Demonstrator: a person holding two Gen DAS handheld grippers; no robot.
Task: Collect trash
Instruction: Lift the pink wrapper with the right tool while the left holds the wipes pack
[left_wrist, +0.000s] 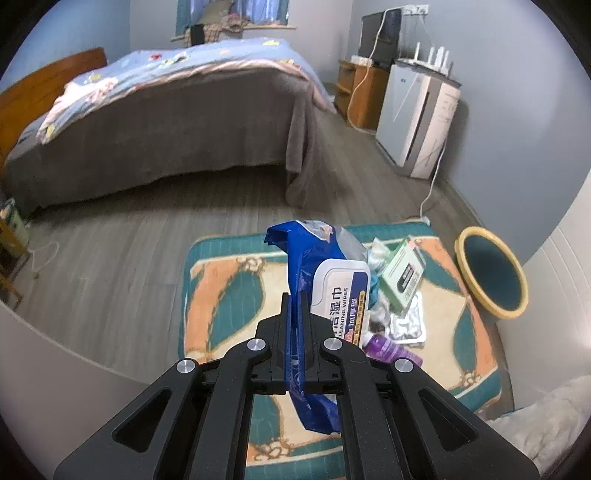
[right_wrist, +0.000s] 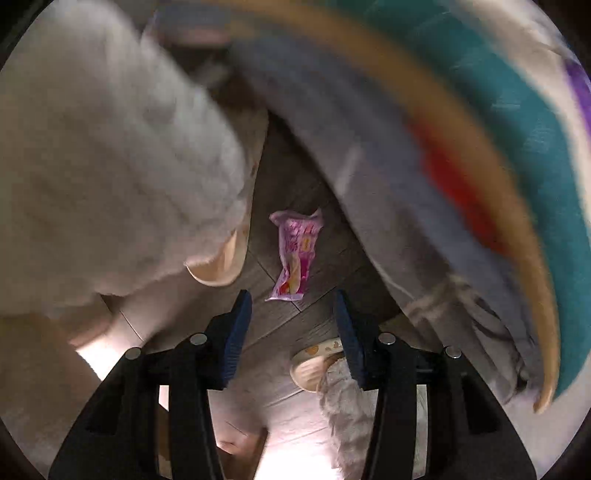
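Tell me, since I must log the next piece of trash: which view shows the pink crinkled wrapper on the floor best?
The right wrist view: the pink crinkled wrapper lies sharp on the wood floor, beyond the open right gripper. The left wrist view shows none of it.

Left wrist view is evenly lit and sharp, bowed at the fisheye edges; right wrist view dim, motion-smeared (worst upper right), glare at bottom.

Left wrist looks down across rug (left_wrist: 229, 295); right, blurred, seemingly faces floor (right_wrist: 295, 177).

Bin (left_wrist: 493, 275) right of rug (left_wrist: 221, 280)
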